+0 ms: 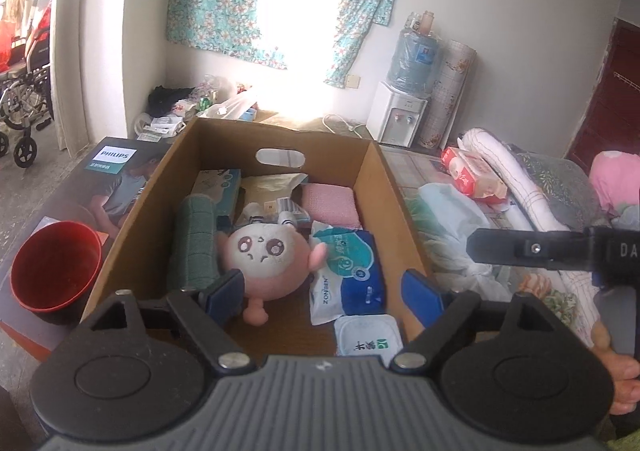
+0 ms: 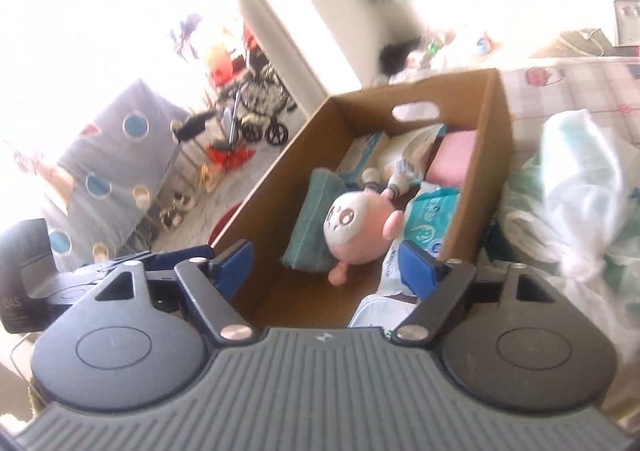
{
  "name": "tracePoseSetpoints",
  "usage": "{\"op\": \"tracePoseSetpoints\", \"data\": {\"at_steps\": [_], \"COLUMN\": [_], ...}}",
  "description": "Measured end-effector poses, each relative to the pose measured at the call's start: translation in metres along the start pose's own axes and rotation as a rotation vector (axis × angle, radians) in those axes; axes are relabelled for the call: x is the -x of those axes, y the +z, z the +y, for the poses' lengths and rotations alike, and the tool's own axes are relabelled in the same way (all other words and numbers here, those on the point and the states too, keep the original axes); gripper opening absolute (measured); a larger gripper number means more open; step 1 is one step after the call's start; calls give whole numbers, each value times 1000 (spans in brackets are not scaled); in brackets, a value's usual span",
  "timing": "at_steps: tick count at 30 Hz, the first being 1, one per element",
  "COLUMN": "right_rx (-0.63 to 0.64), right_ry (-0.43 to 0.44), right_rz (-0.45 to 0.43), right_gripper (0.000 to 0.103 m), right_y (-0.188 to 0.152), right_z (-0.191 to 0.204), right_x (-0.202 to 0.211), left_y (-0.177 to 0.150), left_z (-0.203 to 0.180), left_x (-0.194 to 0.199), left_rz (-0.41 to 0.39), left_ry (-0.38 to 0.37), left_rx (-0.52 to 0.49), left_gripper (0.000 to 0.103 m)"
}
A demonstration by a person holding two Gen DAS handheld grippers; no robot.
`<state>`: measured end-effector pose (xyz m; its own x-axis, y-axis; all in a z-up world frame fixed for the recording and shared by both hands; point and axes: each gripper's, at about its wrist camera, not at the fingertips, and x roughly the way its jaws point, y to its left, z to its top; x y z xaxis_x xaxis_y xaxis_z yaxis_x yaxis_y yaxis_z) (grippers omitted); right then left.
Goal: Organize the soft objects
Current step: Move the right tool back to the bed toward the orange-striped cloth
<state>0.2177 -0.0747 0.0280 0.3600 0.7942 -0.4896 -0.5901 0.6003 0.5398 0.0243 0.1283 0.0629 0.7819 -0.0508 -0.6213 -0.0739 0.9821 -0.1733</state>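
Two grippers, both empty and spread wide, poised at the near edge of a cardboard box (image 1: 376, 171). Left gripper (image 1: 325, 293): blue pads parted, framing the lower part of a pink plush toy (image 1: 266, 259) without touching it. Right gripper (image 2: 325, 265): pads likewise apart, nothing between them, aimed into the same box from the right and seen with motion blur. Plush toy lying face up on the box floor, head toward the near end, pressed against a rolled green towel (image 1: 196, 247) on its left and a blue-and-white wipes pack (image 1: 348, 271) on its right. Farther back: a folded pink cloth (image 1: 330, 203) against the right wall, a teal carton (image 1: 216, 187) and a pale bag, partly hidden. Near corner: a white lidded tub (image 1: 368, 335), just under the left gripper's right pad. Likely hazards, as judged from this layout: a closing pinch snagging only a thin limb of the toy and letting the rounded body swing or slip free; a pad catching the wipes pack or towel along with the toy, owing to the tight packing; a pad striking the box's near wall or the tub on descent; collision between the two grippers, both converging on one narrow opening. Red bowl (image 1: 56, 263) outside the box at left, well apart, at little risk.
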Motion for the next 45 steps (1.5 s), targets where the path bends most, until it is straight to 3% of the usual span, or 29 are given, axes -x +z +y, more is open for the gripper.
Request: {"op": "tracePoseSetpoints", "data": {"at_steps": [3,5,11,14,20,25,32,38,42,45], "right_rx": [-35,-90,-285,-380,-533,-573,-564,-592,-648,-694], "right_ry": [-75,-162,-318,-359,-382,-368,-315,-250,-231,-268], "right_rz": [-105,-177,-303,-315,-305,-324,-356,-385,-340,-266], "right_gripper": [88,97,98,98,98,98,98,98,98,97], "right_y": [-11,-22,-69,-93,-131,-134,-108,-81,-67,-59], "right_z": [-16,-35,-94,-122,-165,-186,-205,-235,-264,-287], "right_x": [51,89,170,184,178,173,172,167,152,139], "left_y": [3,1,-15,-29,-53,-54,-37,-22,-15,-12], "left_z": [-38,-64,-136,-164,-203,-225,-242,-255,-264,-275], "left_x": [-5,-7,-25,-39,-66,-83,-109,-131,-153,-175], "left_rz": [-18,-32,-7,32,81,73,58,60,97,157], "left_ry": [-55,-106,-272,-321,-338,-306,-267,-238,-249,-285], "left_rx": [-80,-128,-249,-284,-367,-403,-343,-364,-389,-426], "left_gripper": [97,98,100,99,99,98,93,86,78,75]}}
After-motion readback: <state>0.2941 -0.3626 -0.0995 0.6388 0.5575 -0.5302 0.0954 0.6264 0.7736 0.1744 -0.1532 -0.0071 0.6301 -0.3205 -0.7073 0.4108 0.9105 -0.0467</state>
